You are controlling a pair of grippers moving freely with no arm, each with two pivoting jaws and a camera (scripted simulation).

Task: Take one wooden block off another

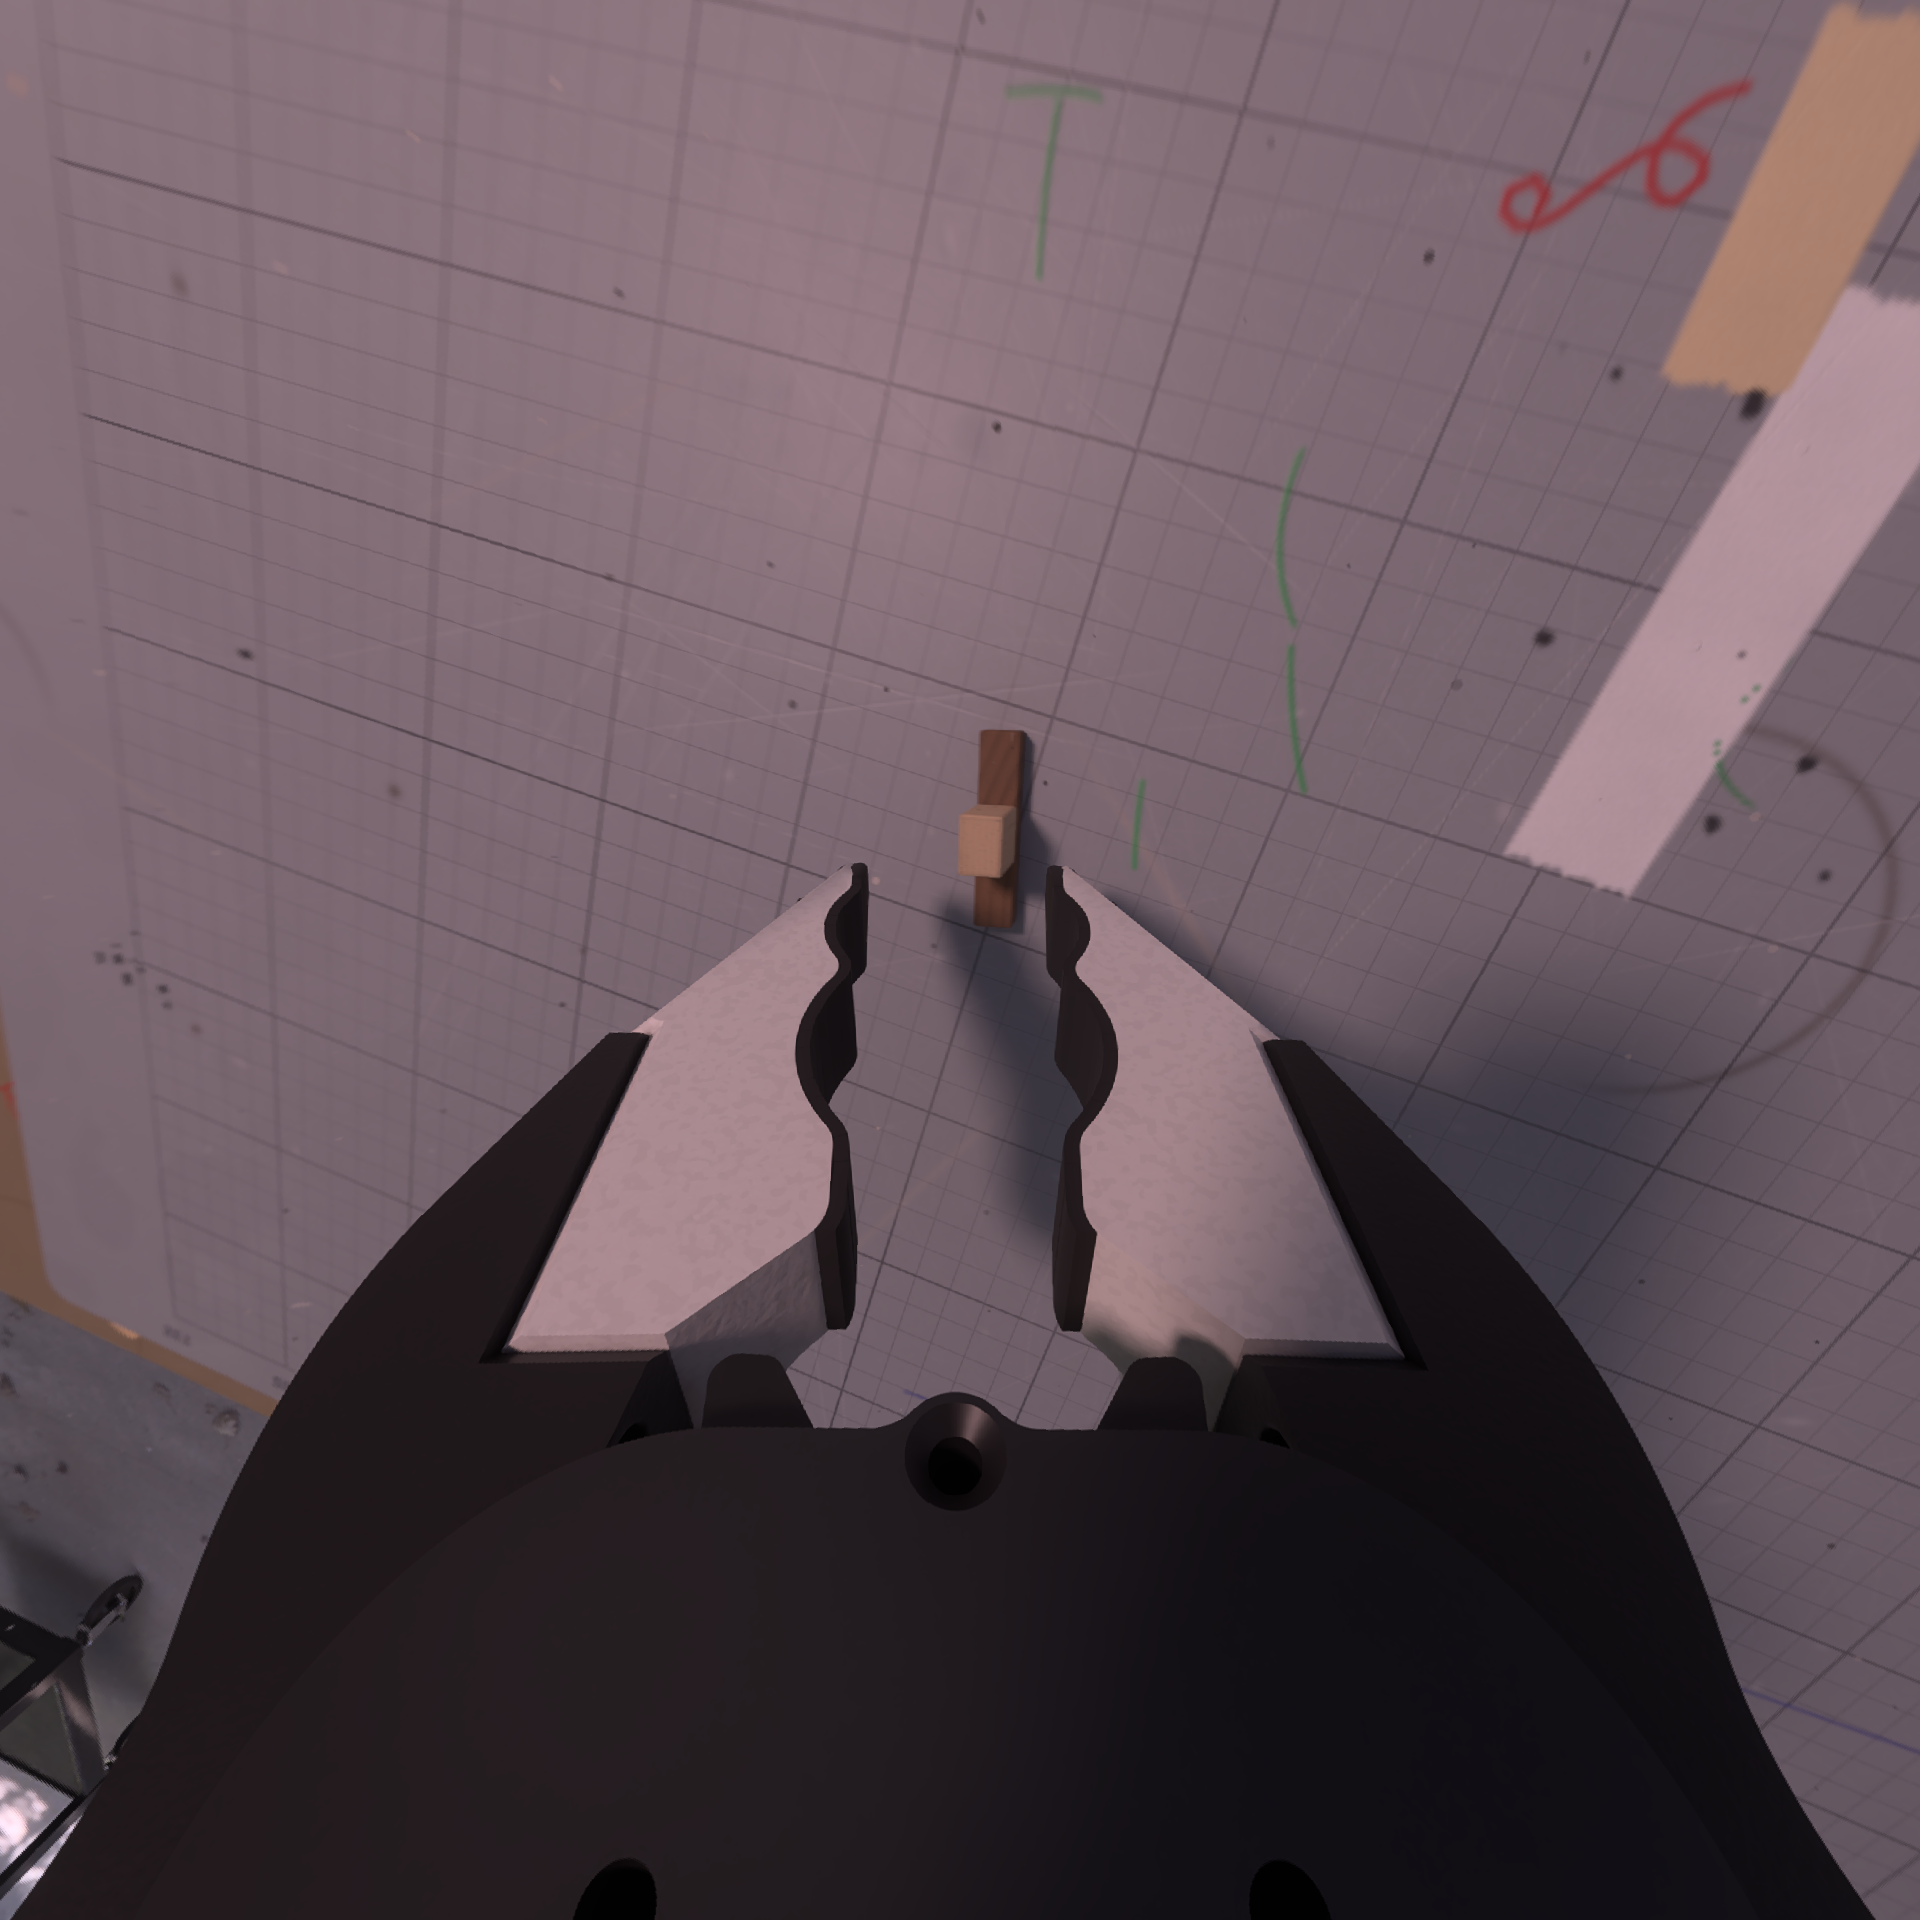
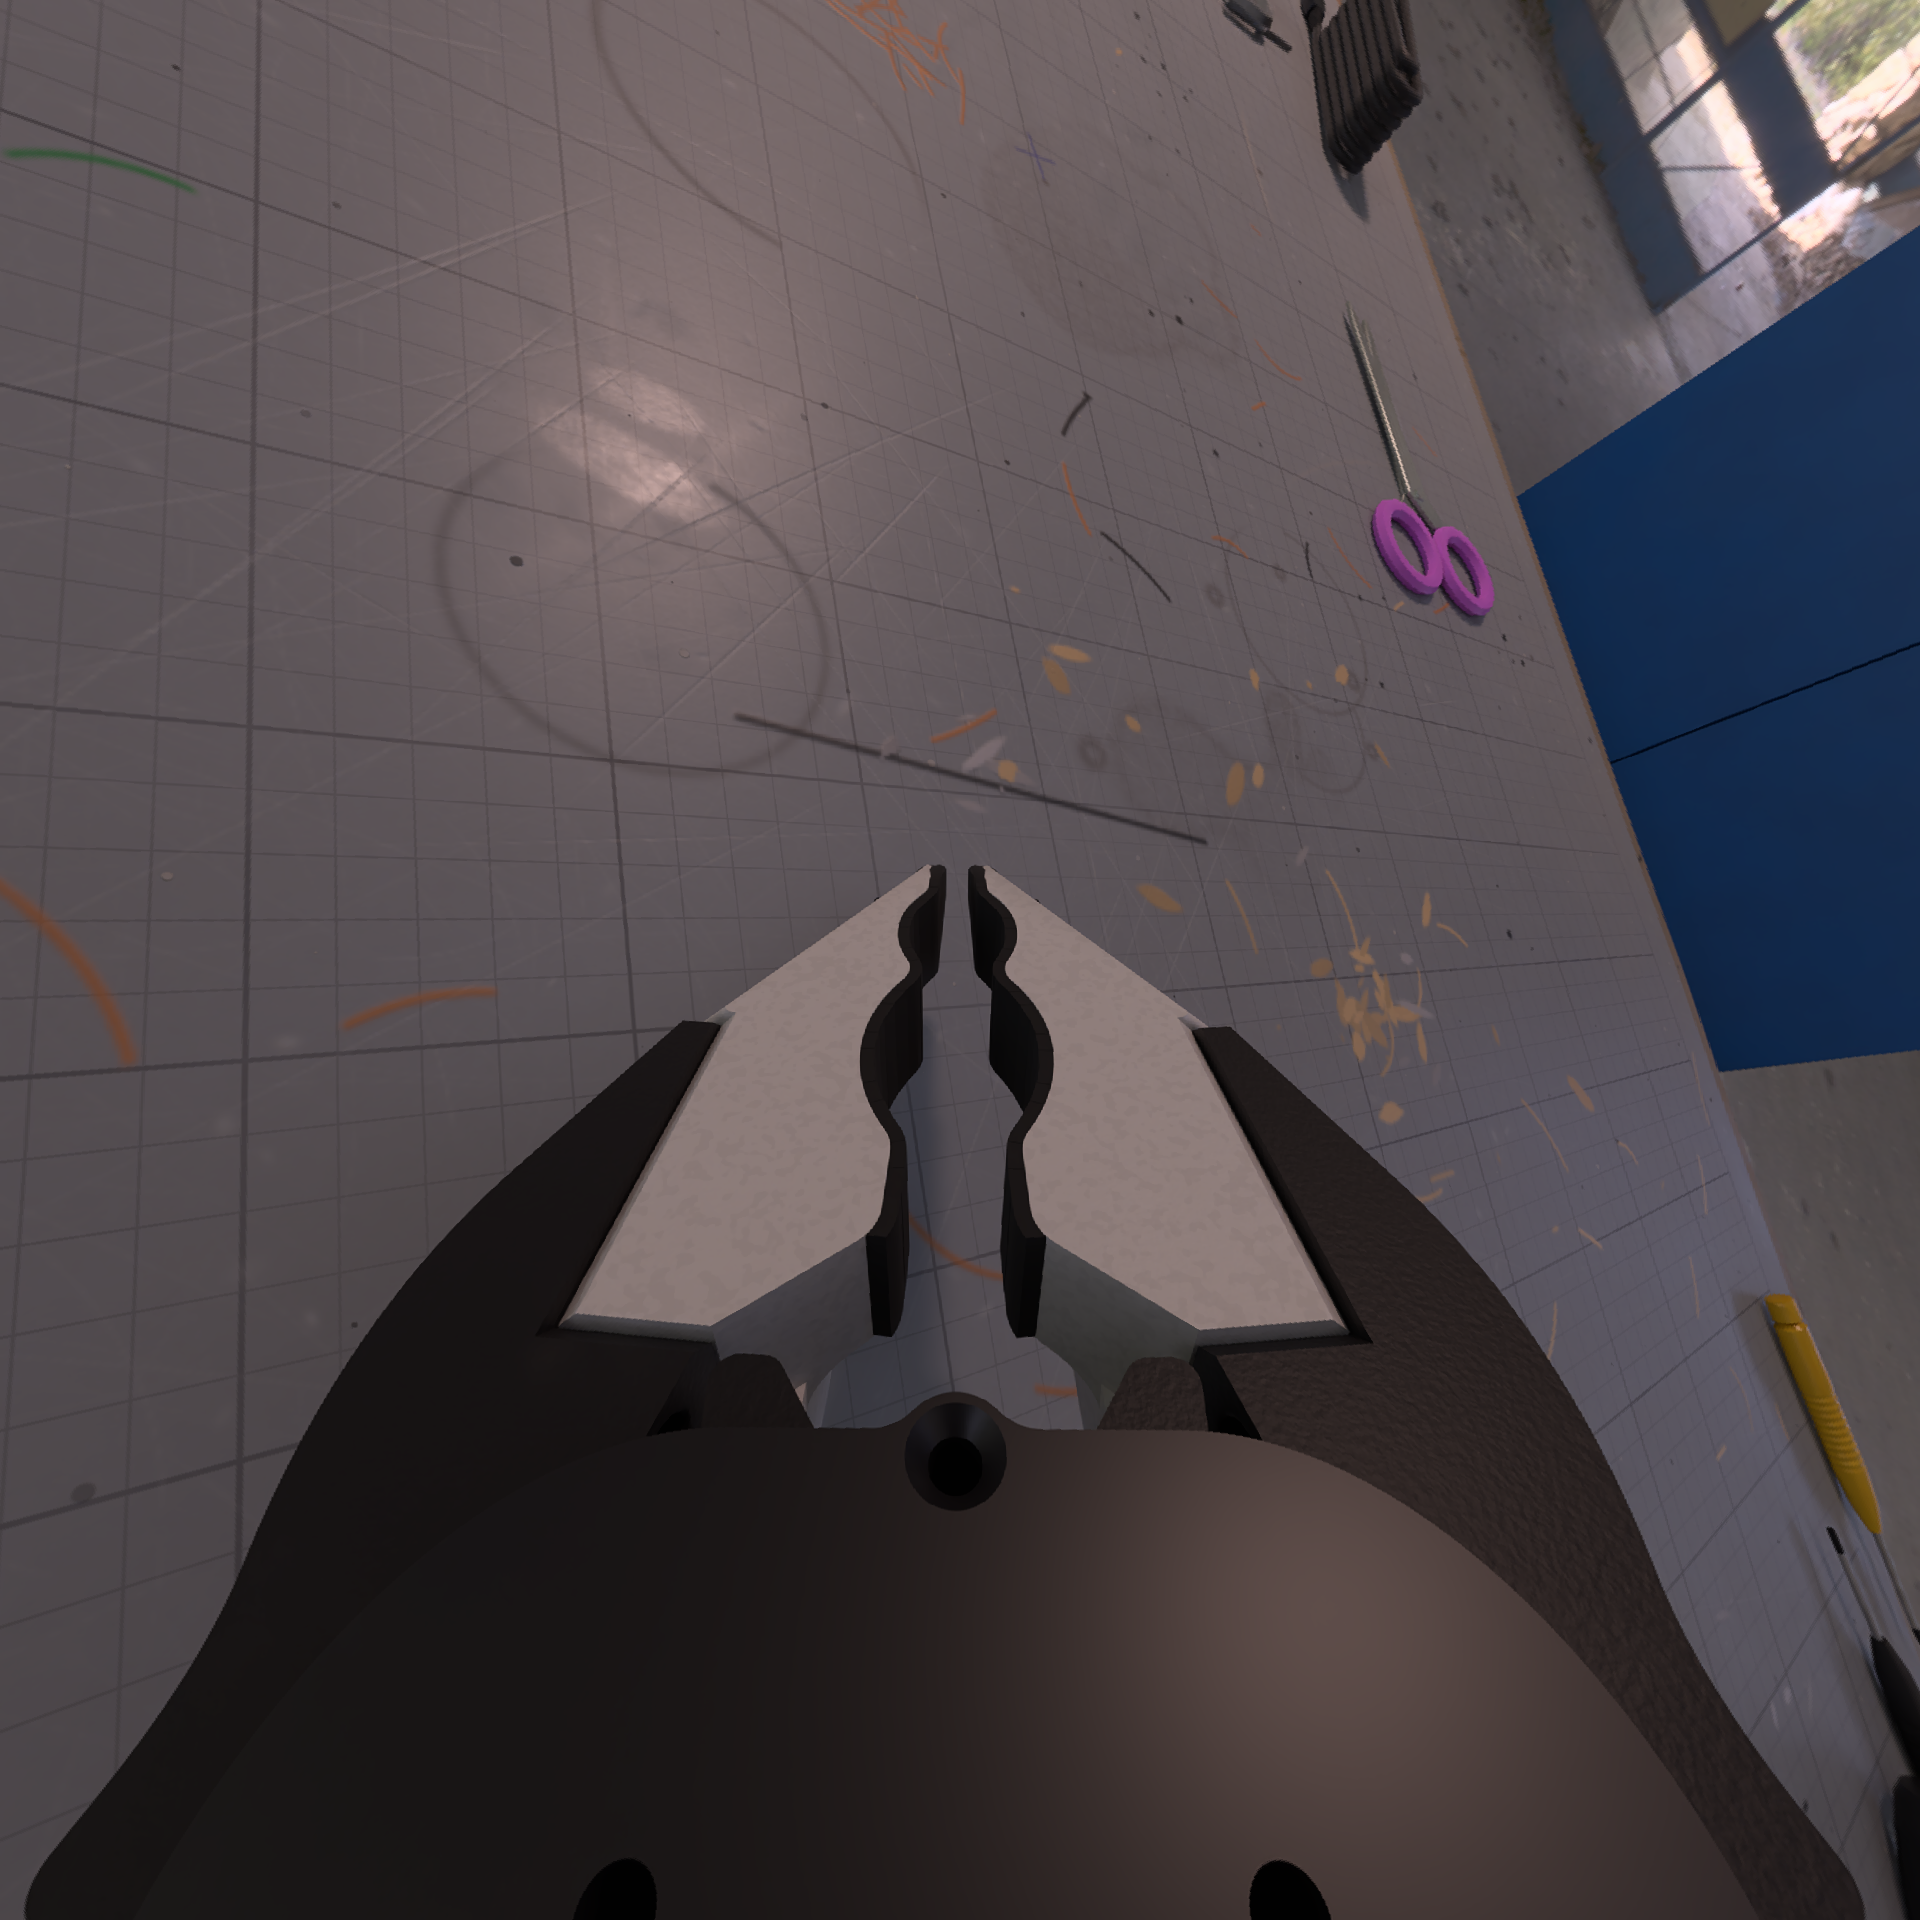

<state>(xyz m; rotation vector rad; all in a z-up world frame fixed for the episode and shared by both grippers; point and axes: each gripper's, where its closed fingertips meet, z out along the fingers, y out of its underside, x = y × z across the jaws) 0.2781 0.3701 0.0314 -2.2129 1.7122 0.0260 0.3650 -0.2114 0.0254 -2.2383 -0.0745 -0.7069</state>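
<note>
In the left wrist view a small pale wooden cube (image 1: 985, 841) sits on top of a dark brown flat wooden block (image 1: 1001, 769) that lies on the grey grid mat (image 1: 520, 520). My left gripper (image 1: 954, 875) is open and empty, hovering above the mat with the stacked blocks just beyond its fingertips, slightly right of centre. My right gripper (image 2: 957, 875) is shut and empty above another part of the mat (image 2: 416, 831). No blocks show in the right wrist view.
Strips of tan tape (image 1: 1787, 208) and white tape (image 1: 1714, 644) lie on the mat at the right. Purple-handled scissors (image 2: 1432, 556), a yellow-handled knife (image 2: 1823, 1413) and a dark coiled object (image 2: 1366, 83) lie near the mat's right edge. A blue panel (image 2: 1766, 727) stands beyond that edge.
</note>
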